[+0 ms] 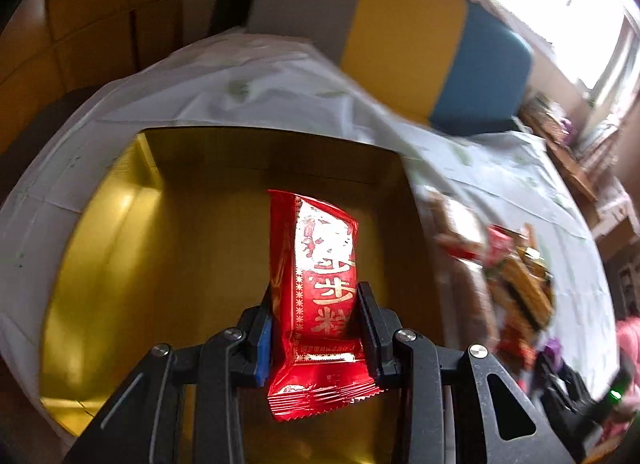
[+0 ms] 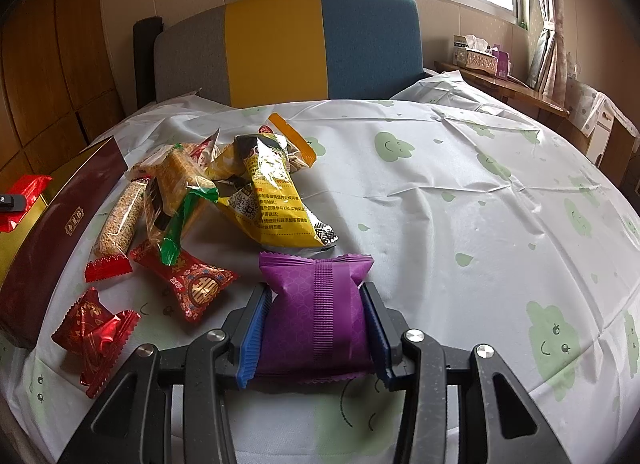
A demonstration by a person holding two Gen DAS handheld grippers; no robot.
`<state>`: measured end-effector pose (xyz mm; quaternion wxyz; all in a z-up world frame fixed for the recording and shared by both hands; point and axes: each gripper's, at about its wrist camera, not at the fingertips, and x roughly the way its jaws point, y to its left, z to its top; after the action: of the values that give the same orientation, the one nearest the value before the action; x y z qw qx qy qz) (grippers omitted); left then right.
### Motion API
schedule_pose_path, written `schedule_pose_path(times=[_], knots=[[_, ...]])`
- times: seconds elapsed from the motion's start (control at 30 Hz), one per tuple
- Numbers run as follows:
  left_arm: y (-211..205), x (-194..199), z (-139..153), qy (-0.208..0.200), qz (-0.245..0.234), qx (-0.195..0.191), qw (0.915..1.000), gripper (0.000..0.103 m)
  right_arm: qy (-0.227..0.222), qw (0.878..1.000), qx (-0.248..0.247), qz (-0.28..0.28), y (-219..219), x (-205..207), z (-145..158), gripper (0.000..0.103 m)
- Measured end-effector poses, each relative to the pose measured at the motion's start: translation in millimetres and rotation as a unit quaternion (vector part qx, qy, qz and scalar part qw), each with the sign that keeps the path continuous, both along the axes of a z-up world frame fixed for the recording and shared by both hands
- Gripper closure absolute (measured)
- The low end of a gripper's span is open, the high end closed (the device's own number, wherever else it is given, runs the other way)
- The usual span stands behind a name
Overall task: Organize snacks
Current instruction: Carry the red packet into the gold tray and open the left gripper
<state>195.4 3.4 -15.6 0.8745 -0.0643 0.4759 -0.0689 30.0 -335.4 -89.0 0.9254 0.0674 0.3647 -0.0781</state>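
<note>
Left wrist view, left gripper (image 1: pixel 316 328) clamped on red snack packet (image 1: pixel 320 284) above gold box (image 1: pixel 120 248), right gripper (image 2: pixel 316 328) clamped on purple packet (image 2: pixel 316 312) over white sheet (image 2: pixel 460 224).

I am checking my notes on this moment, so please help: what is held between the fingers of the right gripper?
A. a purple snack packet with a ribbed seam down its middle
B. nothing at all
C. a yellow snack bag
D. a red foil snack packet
A: in the right wrist view, the right gripper is closed on the purple snack packet, its pads pressing on both sides above the white tablecloth.
</note>
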Motion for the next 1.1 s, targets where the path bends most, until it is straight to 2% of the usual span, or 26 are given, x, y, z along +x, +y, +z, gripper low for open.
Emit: schedule_pose_path(times=[0.37, 0.47, 0.53, 0.67, 0.8, 0.87, 0.93, 1.1], knots=[[71.7, 56.6, -29.2, 0.037, 0.055, 0.069, 0.9954, 0.067, -0.001, 1.000, 0.002, 0.000, 0.1, 0.3, 0.0, 0.057], [84.6, 69.1, -34.7, 0.048, 0.066, 0.066, 0.9945, 0.067, -0.001, 1.000, 0.002, 0.000, 0.0, 0.3, -0.1, 0.057], [89.7, 77.7, -36.5, 0.049, 0.063, 0.070, 0.9944, 0.066, -0.001, 1.000, 0.002, 0.000, -0.1, 0.2, -0.1, 0.057], [94.9, 90.0, -38.0, 0.037, 0.065, 0.101, 0.9921, 0.064, -0.001, 1.000, 0.002, 0.000, 0.0, 0.4, -0.2, 0.057], [106.6, 98.2, -40.4, 0.034, 0.087, 0.097, 0.9909, 0.061, 0.000, 1.000, 0.002, 0.000, 0.2, 0.8, -0.1, 0.057], [106.2, 96.1, -37.8, 0.023, 0.092, 0.113, 0.9891, 0.053, -0.001, 1.000, 0.002, 0.000, 0.1, 0.5, -0.1, 0.057], [106.2, 90.6, -33.9, 0.016, 0.088, 0.102, 0.9908, 0.047, -0.001, 1.000, 0.002, 0.000, 0.1, 0.4, -0.2, 0.057], [111.2, 76.2, -24.6, 0.003, 0.121, 0.078, 0.9896, 0.048, -0.001, 1.000, 0.002, 0.000, 0.2, 0.4, -0.2, 0.057]])
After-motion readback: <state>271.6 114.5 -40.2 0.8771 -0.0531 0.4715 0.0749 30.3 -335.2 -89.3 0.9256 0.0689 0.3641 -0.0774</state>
